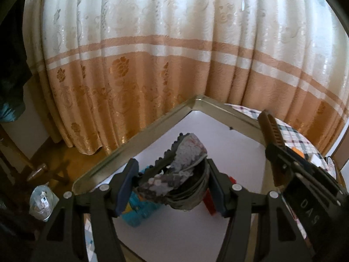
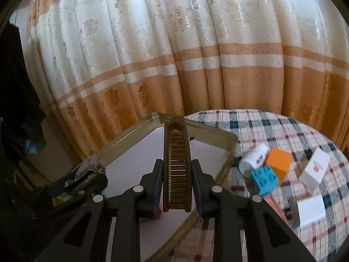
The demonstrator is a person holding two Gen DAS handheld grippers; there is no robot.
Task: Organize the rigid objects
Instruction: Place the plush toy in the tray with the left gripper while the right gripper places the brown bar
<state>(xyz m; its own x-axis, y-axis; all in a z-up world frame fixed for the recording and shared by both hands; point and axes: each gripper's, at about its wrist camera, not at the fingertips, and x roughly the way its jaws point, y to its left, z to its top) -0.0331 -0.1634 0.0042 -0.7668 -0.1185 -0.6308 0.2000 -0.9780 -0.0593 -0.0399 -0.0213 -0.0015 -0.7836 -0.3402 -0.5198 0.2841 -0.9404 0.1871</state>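
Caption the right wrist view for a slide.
Right hand-held gripper holds a brown comb over the tin tray; bottle and blocks wait on the plaid cloth.

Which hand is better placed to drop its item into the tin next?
Left, probably. Its tool grips the sequined hair clip well inside the tin tray, above the blocks already there. The right tool holds the brown comb nearer the tin's rim.

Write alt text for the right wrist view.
The right gripper has its jaws shut on a brown wooden comb above a shallow metal tin. A teal toy brick, orange cube and white bottle lie on the plaid tablecloth.
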